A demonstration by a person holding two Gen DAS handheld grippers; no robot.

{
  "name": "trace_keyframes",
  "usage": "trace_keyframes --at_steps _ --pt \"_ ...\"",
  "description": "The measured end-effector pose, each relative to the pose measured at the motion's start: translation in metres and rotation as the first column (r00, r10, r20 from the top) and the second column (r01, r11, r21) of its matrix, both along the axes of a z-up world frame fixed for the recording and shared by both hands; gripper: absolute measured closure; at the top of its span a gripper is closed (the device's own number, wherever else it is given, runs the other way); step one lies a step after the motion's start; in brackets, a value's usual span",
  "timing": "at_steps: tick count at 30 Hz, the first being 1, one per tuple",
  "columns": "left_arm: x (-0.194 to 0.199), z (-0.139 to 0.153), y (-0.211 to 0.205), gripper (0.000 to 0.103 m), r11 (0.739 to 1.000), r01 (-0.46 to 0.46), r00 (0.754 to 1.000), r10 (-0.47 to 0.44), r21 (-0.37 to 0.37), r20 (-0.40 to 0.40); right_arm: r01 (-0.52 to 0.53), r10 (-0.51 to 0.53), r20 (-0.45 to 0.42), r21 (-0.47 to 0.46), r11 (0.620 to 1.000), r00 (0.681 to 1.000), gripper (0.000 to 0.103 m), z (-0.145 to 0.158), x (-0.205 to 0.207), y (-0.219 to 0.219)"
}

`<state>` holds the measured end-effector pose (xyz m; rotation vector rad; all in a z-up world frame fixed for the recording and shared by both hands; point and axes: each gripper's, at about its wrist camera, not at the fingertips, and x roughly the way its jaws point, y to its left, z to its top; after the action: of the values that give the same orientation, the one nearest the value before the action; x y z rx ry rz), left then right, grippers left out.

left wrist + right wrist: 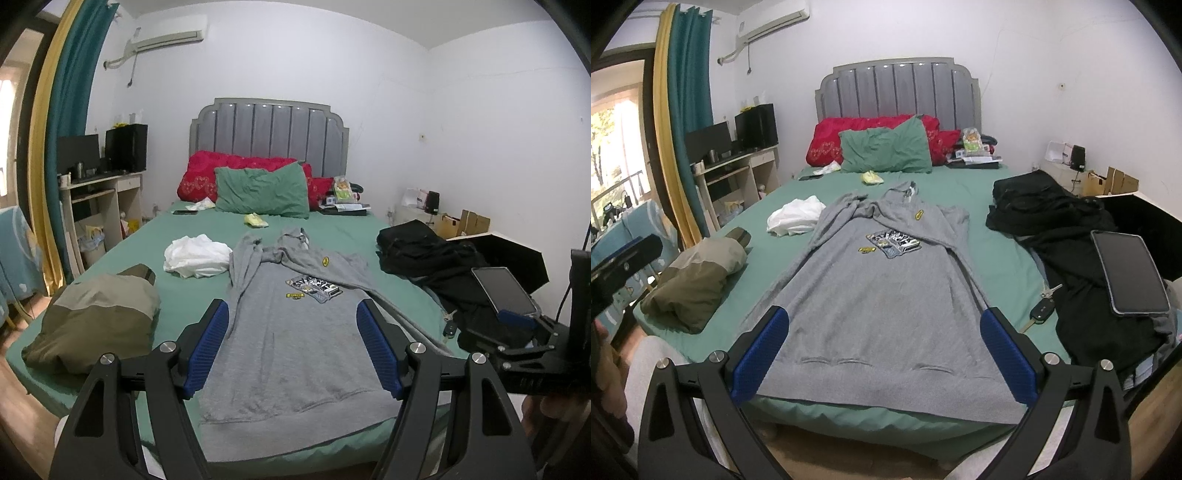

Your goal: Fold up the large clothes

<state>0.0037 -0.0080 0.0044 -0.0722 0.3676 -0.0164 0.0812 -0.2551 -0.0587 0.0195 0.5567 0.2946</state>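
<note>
Lying on bed: one grey hoodie, one olive jacket, one white garment, one black clothes pile, one tablet, one car key.

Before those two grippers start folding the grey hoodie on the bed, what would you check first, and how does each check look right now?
1. Grey hoodie spread flat, front up: ok.
2. Sleeves laid out: not ok, the left sleeve is bunched near the hood.
3. Left gripper open and empty: ok.
4. Right gripper open and empty: ok.
5. Room beside the hoodie: not ok, car key and black clothes lie close.
6. Hem on the bed: ok.
</note>
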Motion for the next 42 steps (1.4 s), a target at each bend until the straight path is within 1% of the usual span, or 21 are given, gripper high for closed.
trace_keyframes --at_steps 4,7,11,12,14,16,17,21,23,25,27,28,31,33,34,35,36,37,38,39,42 --pt "0.033 -0.01 0.005 0.028 1.0 0.025 0.998 -0.024 0.014 -0.066 0.012 -0.012 -0.024 -0.018 1.0 1.0 0.001 -0.008 0.023 0.004" --pt "0.073 -0.027 0.013 0.028 0.999 0.029 0.989 -0.024 0.035 -0.147 0.034 -0.036 -0.028 -0.058 0.998 0.999 0.001 -0.016 0.051 0.001" --pt "0.138 -0.053 0.035 0.028 0.998 0.031 0.979 -0.021 0.05 -0.203 0.01 -0.015 -0.041 -0.106 0.994 0.999 0.002 -0.031 0.113 0.002" --pt "0.158 -0.06 0.044 0.028 0.998 0.031 0.977 -0.02 0.047 -0.212 0.003 -0.009 -0.045 -0.121 0.993 0.999 0.004 -0.034 0.125 0.005" --pt "0.19 -0.07 0.06 0.028 0.999 0.024 0.974 -0.016 0.031 -0.225 -0.027 0.017 -0.071 -0.141 0.99 0.997 0.02 -0.045 0.163 0.011" --pt "0.224 -0.08 0.08 0.028 1.0 0.015 0.974 -0.011 0.018 -0.228 -0.06 0.045 -0.115 -0.135 0.989 0.992 0.028 -0.059 0.208 0.023" --pt "0.245 -0.086 0.091 0.028 1.0 0.003 0.973 0.002 0.02 -0.23 -0.071 0.054 -0.124 -0.138 0.988 0.991 0.031 -0.064 0.224 0.028" --pt "0.314 -0.11 0.133 0.028 0.998 -0.051 0.977 0.056 0.032 -0.206 -0.153 0.126 -0.166 -0.158 0.976 0.978 0.04 -0.088 0.318 0.071" --pt "0.345 -0.125 0.16 0.028 0.995 -0.1 0.971 0.102 0.021 -0.215 -0.19 0.16 -0.153 -0.206 0.96 0.975 0.048 -0.101 0.372 0.106" --pt "0.36 -0.137 0.187 0.028 0.988 -0.153 0.959 0.148 -0.001 -0.24 -0.216 0.182 -0.15 -0.256 0.942 0.972 0.049 -0.114 0.416 0.139" --pt "0.366 -0.141 0.207 0.028 0.978 -0.207 0.945 0.201 0.001 -0.259 -0.233 0.202 -0.124 -0.34 0.911 0.972 0.049 -0.128 0.454 0.178" --pt "0.37 -0.141 0.219 0.028 0.973 -0.228 0.939 0.215 -0.02 -0.267 -0.233 0.209 -0.104 -0.381 0.895 0.972 0.049 -0.135 0.473 0.199" --pt "0.372 -0.139 0.234 0.028 0.966 -0.258 0.933 0.244 -0.019 -0.265 -0.221 0.195 -0.104 -0.464 0.858 0.975 0.049 -0.157 0.523 0.246" --pt "0.374 -0.144 0.245 0.028 0.963 -0.264 0.927 0.239 -0.052 -0.289 -0.216 0.183 -0.114 -0.507 0.835 0.976 0.049 -0.171 0.551 0.271" --pt "0.377 -0.147 0.249 0.028 0.96 -0.268 0.923 0.231 -0.081 -0.308 -0.219 0.182 -0.122 -0.545 0.809 0.976 0.049 -0.18 0.563 0.285" --pt "0.379 -0.149 0.252 0.028 0.959 -0.266 0.921 0.223 -0.098 -0.32 -0.235 0.189 -0.139 -0.559 0.795 0.972 0.053 -0.187 0.573 0.296" --pt "0.381 -0.15 0.255 0.028 0.958 -0.265 0.919 0.216 -0.111 -0.329 -0.238 0.194 -0.138 -0.55 0.801 0.971 0.06 -0.188 0.578 0.301" --pt "0.384 -0.15 0.258 0.028 0.957 -0.259 0.92 0.202 -0.131 -0.337 -0.265 0.205 -0.172 -0.506 0.821 0.964 0.074 -0.185 0.583 0.303" --pt "0.384 -0.149 0.26 0.028 0.956 -0.257 0.921 0.199 -0.138 -0.336 -0.268 0.202 -0.187 -0.475 0.838 0.961 0.082 -0.181 0.585 0.302" --pt "0.383 -0.147 0.261 0.028 0.955 -0.259 0.922 0.2 -0.144 -0.33 -0.275 0.218 -0.178 -0.425 0.863 0.959 0.085 -0.171 0.581 0.298" --pt "0.377 -0.138 0.262 0.028 0.955 -0.257 0.932 0.206 -0.145 -0.297 -0.321 0.287 -0.151 -0.318 0.892 0.946 0.087 -0.135 0.553 0.285"
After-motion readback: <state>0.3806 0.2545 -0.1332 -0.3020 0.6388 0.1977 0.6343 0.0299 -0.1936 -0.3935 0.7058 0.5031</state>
